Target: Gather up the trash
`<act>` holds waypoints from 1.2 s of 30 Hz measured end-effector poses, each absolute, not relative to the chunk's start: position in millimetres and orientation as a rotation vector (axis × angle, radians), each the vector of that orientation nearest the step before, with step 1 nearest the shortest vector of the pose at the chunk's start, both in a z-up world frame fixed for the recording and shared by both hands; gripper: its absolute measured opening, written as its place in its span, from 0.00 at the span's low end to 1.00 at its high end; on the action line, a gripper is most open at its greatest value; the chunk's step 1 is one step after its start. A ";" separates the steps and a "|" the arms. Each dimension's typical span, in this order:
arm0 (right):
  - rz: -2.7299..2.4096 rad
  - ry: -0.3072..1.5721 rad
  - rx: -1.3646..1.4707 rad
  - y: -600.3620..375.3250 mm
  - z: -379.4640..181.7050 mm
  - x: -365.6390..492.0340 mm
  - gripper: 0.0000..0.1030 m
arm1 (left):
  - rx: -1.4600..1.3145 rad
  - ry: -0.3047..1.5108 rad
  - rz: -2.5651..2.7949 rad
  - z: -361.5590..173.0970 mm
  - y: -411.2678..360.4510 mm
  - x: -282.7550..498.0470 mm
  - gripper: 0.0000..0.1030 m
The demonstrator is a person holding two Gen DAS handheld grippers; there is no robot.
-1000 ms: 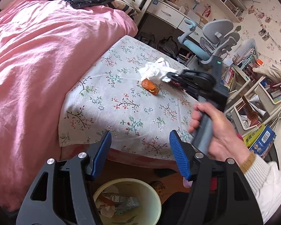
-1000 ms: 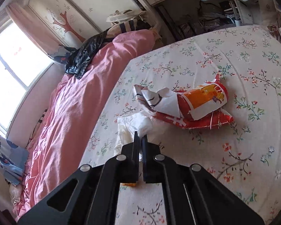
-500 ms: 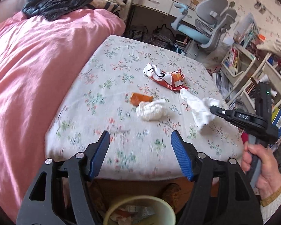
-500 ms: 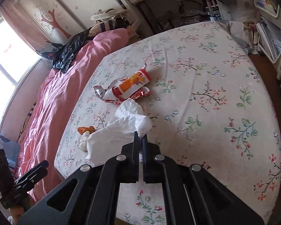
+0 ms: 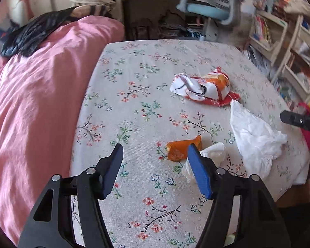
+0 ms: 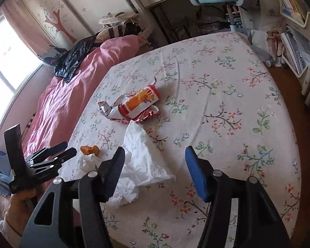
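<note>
Left wrist view: I see my left tongs (image 5: 155,157) spread wide and holding nothing, poised over the near part of the bed (image 5: 134,72), which is covered by a floral sheet. An orange scrap (image 5: 180,149) lies on the sheet just ahead of the blue right-hand pad, and a small crumpled tissue (image 5: 214,152) sits touching that scrap, partly hidden behind the pad. A large white tissue (image 5: 256,136) lies spread flat to the right of these, near the bed's edge. A red, orange and white snack wrapper (image 5: 204,88) rests farther up the sheet, its lower corner just beside the top of the large tissue. A pink duvet (image 5: 35,95) covers the left side of the bed.

Right wrist view: my right tongs (image 6: 154,157) are also spread wide and grip nothing. The large tissue (image 6: 142,155) lies on the sheet beside and partly under the left-hand pad. The wrapper (image 6: 134,105) is beyond it, the scrap (image 6: 90,149) and small tissue (image 6: 88,162) to the left. The left tongs (image 6: 60,150) show at the left edge, held by a hand (image 6: 20,200).
</note>
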State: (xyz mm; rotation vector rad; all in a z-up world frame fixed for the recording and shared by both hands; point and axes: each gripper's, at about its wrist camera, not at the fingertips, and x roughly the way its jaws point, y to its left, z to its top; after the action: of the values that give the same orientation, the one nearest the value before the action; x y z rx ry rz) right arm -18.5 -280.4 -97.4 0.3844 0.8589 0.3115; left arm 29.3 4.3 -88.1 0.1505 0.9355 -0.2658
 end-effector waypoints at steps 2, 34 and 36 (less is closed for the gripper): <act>0.335 0.880 0.337 -268.3 -100.2 -16.1 0.67 | 0.209 0.922 -0.309 -89.7 -6.6 28.9 0.61; 0.403 0.954 -0.035 -217.3 -120.4 -17.6 0.19 | 0.412 0.951 -0.349 -113.4 -28.0 51.9 0.36; 0.405 0.955 -0.026 -218.6 -120.4 -16.6 0.16 | 0.402 0.962 -0.362 -113.7 -29.8 50.8 0.25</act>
State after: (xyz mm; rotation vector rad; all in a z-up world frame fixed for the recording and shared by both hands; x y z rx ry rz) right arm -16.6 -218.6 -120.4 -0.0262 0.9548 0.4055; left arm 50.8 -29.8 -113.7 0.4019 0.9615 -0.3618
